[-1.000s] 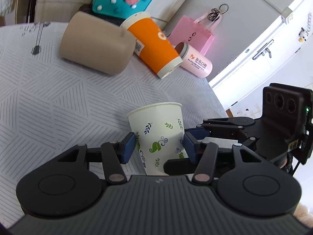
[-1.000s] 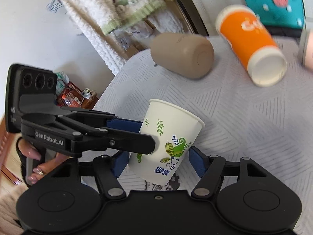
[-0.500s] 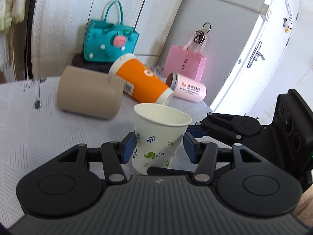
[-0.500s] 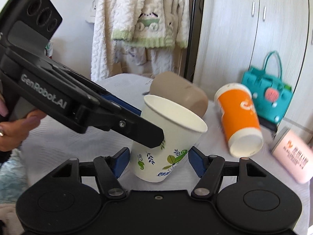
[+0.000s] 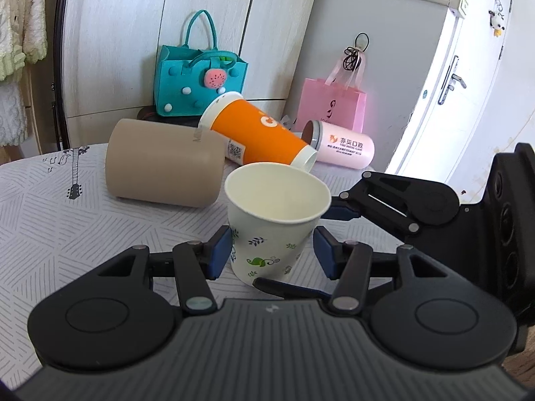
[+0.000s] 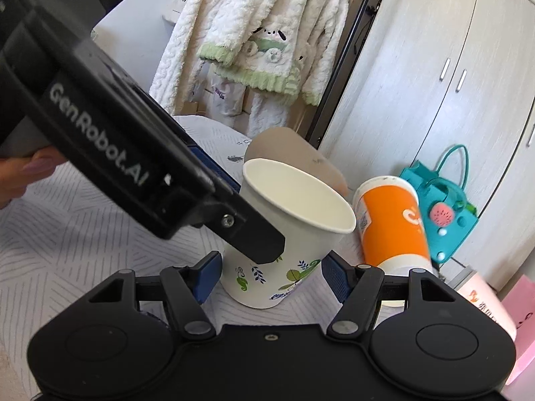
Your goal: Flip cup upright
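A white paper cup with green leaf prints (image 5: 272,227) stands mouth up, slightly tilted, on the patterned tablecloth. It also shows in the right wrist view (image 6: 287,244). My left gripper (image 5: 272,255) is open, its blue pads on either side of the cup with small gaps. My right gripper (image 6: 271,279) is open around the same cup from the other side. In the left wrist view the right gripper's fingers (image 5: 341,209) reach in from the right. In the right wrist view the left gripper's finger (image 6: 254,234) crosses in front of the cup.
A tan mug (image 5: 164,163), an orange cup (image 5: 257,133) and a pink tumbler (image 5: 341,145) lie on their sides behind. A teal felt bag (image 5: 200,77) and a pink bag (image 5: 329,103) stand beyond the table (image 5: 50,234). A white robe (image 6: 254,33) hangs by the wardrobe.
The cup has gone from steeply tilted to nearly upright, mouth up. Both grippers swung level with it and their jaws now stand wider around it.
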